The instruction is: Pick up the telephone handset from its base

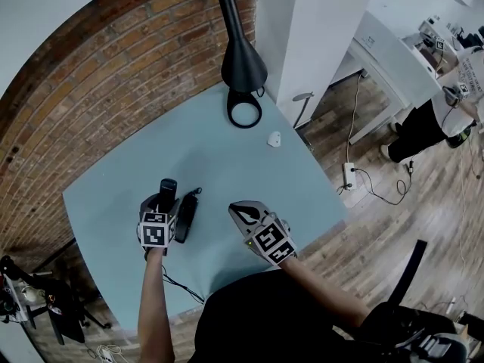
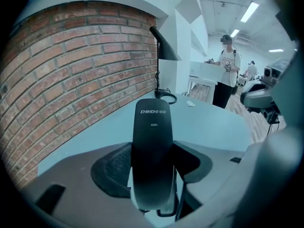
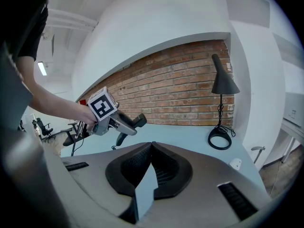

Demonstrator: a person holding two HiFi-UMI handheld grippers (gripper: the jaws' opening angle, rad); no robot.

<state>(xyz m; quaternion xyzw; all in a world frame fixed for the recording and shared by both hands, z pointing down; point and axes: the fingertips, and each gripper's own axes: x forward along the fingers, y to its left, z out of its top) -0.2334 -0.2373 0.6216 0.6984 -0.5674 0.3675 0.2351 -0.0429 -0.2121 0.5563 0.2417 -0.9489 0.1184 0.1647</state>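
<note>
The left gripper (image 2: 152,167) is clamped on the black handset (image 2: 152,127), held just above its base (image 1: 186,216) by the desk's (image 1: 227,150) near left corner, long axis running out along the jaws, while the right gripper (image 3: 152,146) hangs alongside, pinched closed and empty

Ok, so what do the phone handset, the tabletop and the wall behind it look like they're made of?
Handset: probably black moulded plastic, with a smooth satin face and printed white lettering.
Tabletop: pale blue-grey, matte and uniform with no grain, so perhaps laminate or a painted board.
Wall: exposed red brick with pale mortar joints and a rough face.
</note>
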